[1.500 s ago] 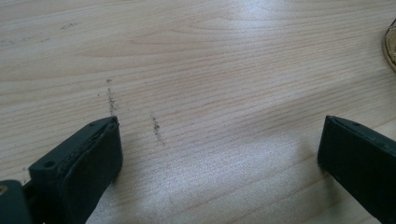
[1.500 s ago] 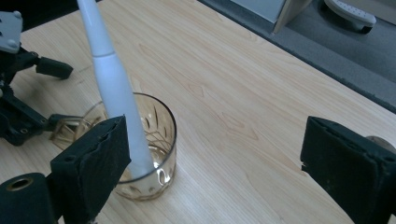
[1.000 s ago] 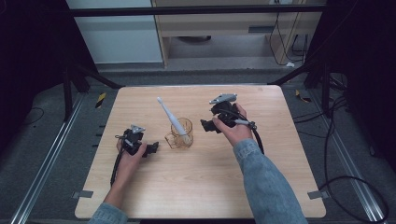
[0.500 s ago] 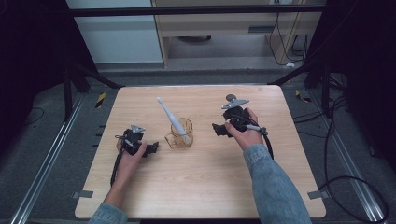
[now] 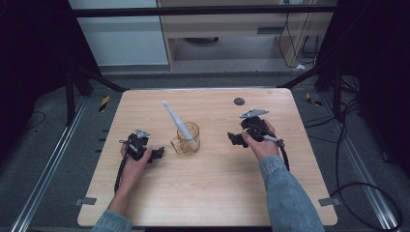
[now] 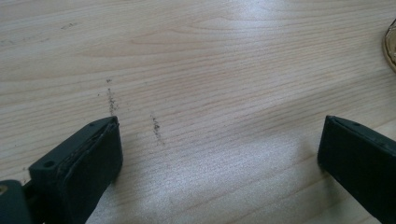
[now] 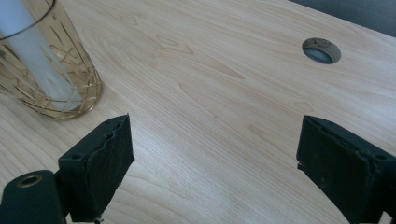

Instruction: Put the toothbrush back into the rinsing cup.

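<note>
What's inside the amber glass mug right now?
A white electric toothbrush stands in the amber glass mug, leaning with its head up and out over the rim. Its base shows through the glass; anything beneath it can't be made out.

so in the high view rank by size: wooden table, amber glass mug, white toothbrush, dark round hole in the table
1. light wooden table
2. white electric toothbrush, long but thin, and amber glass mug, look close; unsure
3. dark round hole

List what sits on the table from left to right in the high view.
Left gripper → amber glass mug holding a white toothbrush → right gripper, jaws apart with nothing between them → the person's right hand on that gripper.
</note>
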Available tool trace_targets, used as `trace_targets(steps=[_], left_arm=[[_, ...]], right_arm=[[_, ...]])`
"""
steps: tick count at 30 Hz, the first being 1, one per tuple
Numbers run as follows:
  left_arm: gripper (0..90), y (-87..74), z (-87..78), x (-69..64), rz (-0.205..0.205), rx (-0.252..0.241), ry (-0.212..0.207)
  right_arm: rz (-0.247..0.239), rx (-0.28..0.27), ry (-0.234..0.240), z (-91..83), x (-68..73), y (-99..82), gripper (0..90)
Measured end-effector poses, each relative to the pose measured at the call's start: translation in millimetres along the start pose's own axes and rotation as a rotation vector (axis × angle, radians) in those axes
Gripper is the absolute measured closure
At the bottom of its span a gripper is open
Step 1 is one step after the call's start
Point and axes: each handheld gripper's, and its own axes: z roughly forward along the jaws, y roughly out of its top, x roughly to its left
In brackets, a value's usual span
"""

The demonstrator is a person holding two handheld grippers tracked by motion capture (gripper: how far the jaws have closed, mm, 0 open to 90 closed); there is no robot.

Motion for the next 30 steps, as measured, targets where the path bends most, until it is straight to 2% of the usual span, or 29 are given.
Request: trace_targets(steps=[6, 16, 30], left_arm=[[0.0, 0.0, 0.0, 0.0, 0.000, 0.000, 0.000], [0.0, 0.0, 0.0, 0.0, 0.000, 0.000, 0.000], [0.0, 0.0, 0.0, 0.0, 0.000, 0.000, 0.000]], right_arm=[[0.020, 0.032, -0.025, 4.0, -7.9, -19.1, 11.3], [0.037, 0.075, -0.060, 12.2, -21.7, -39.3, 12.4], [0.076, 0.070, -0.099, 15.3, -35.7, -58.5, 12.1]])
